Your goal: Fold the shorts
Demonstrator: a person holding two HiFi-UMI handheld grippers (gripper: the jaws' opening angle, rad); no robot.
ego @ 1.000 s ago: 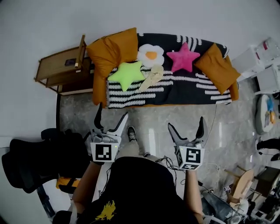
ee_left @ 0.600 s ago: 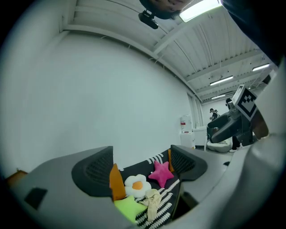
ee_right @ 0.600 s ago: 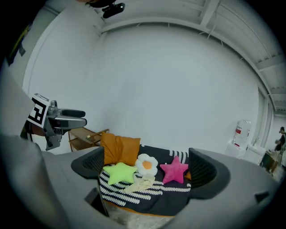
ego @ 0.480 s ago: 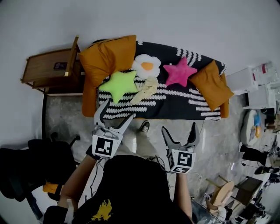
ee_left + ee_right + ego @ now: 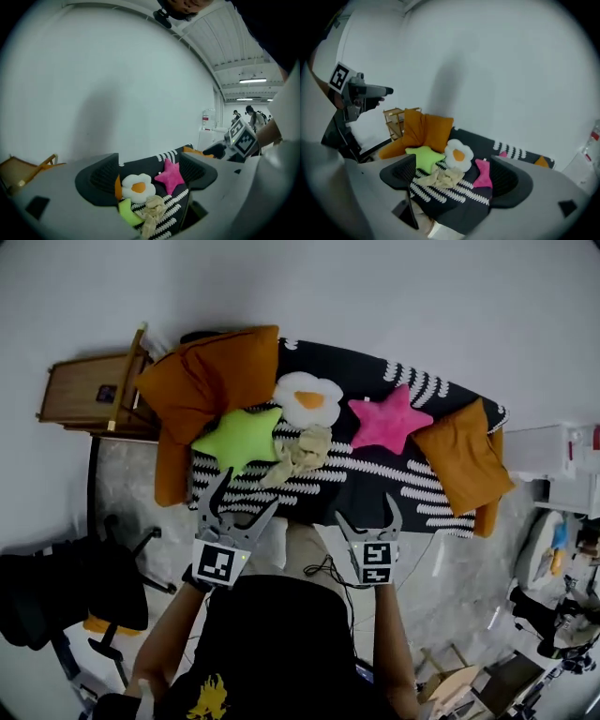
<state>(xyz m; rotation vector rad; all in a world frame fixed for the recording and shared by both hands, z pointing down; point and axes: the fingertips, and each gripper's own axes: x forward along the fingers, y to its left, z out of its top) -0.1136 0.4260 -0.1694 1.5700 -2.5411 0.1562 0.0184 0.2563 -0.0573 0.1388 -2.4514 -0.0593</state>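
The shorts (image 5: 300, 451) are a crumpled beige bundle on the black striped sofa (image 5: 375, 479), between the green star pillow (image 5: 239, 437) and the egg pillow (image 5: 307, 399). My left gripper (image 5: 242, 498) is open and empty, just short of the sofa's front edge. My right gripper (image 5: 367, 517) is beside it, also open; its jaws have just been closing a little with nothing between them. In the left gripper view the shorts (image 5: 151, 211) lie low between the jaws, still far off. In the right gripper view the shorts (image 5: 440, 177) also lie ahead.
A pink star pillow (image 5: 389, 420) and orange cushions (image 5: 216, 371) (image 5: 464, 460) share the sofa. A wooden side table (image 5: 84, 390) stands at its left end. A black office chair (image 5: 66, 587) is at the lower left, white cabinets (image 5: 562, 460) at the right.
Both grippers have moved forward to the sofa's front edge, and the sofa now sits nearer in the head view. The right gripper's jaws look slightly narrower.
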